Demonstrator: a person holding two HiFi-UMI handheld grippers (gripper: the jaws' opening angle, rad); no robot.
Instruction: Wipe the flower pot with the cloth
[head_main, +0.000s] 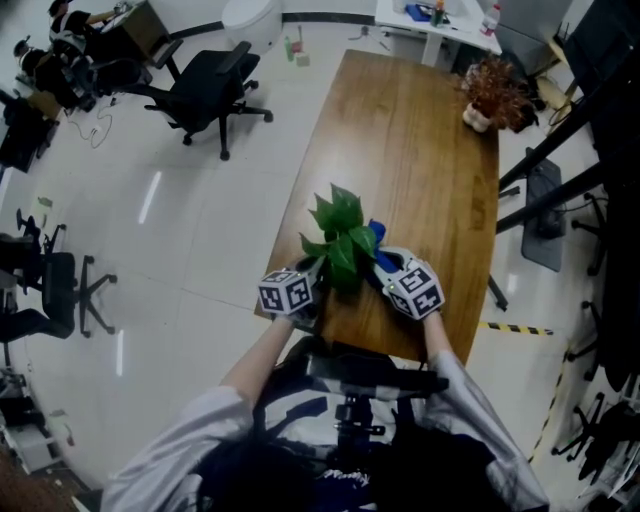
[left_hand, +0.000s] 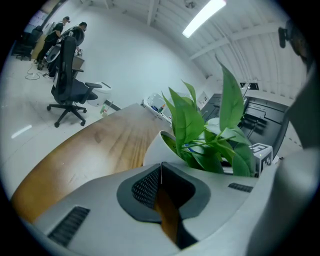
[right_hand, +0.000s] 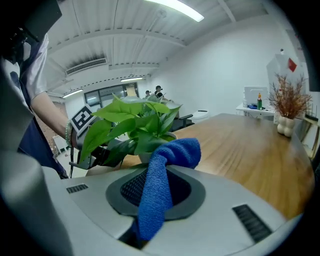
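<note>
A white flower pot (left_hand: 152, 149) with a leafy green plant (head_main: 340, 238) stands near the front edge of the wooden table (head_main: 400, 140). In the head view the leaves hide most of the pot. My right gripper (right_hand: 155, 172) is shut on a blue cloth (right_hand: 172, 152), whose bunched end lies against the pot (right_hand: 145, 157) on its right side. In the head view the cloth (head_main: 376, 233) shows just right of the leaves, ahead of the right gripper (head_main: 388, 264). My left gripper (left_hand: 160, 167) is shut with nothing in it, its tips close to the pot's left wall. It sits left of the plant (head_main: 314, 270).
A dried brown plant in a small vase (head_main: 493, 95) stands at the table's far right corner. A black office chair (head_main: 210, 85) is on the floor to the left. A white desk (head_main: 440, 25) is beyond the table, and dark stands (head_main: 560, 170) line the right.
</note>
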